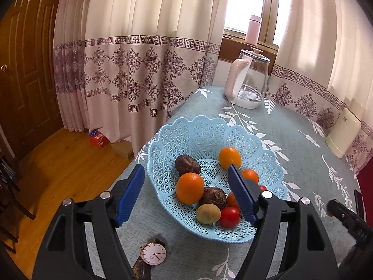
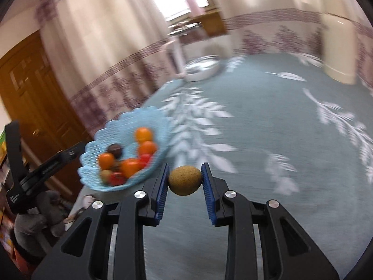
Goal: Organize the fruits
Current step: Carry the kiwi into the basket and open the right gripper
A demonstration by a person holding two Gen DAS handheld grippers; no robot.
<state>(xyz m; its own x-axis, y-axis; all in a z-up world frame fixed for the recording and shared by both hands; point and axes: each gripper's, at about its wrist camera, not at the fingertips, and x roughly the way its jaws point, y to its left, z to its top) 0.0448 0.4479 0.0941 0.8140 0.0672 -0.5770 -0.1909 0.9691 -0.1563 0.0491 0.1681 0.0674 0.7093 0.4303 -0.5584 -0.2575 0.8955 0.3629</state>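
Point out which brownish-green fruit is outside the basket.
The kiwi clamped in the right gripper, above the tablecloth. The other kiwi lies in the blue basket.

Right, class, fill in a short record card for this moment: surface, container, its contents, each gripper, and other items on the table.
surface: table with teal leaf-print cloth
container: light blue lattice basket, near the table's left edge
contents: oranges, dark brown fruits, red tomato, kiwi in basket
left gripper: open, empty, in front of the basket
right gripper: shut on a kiwi, right of the basket
other items: glass kettle, wristwatch
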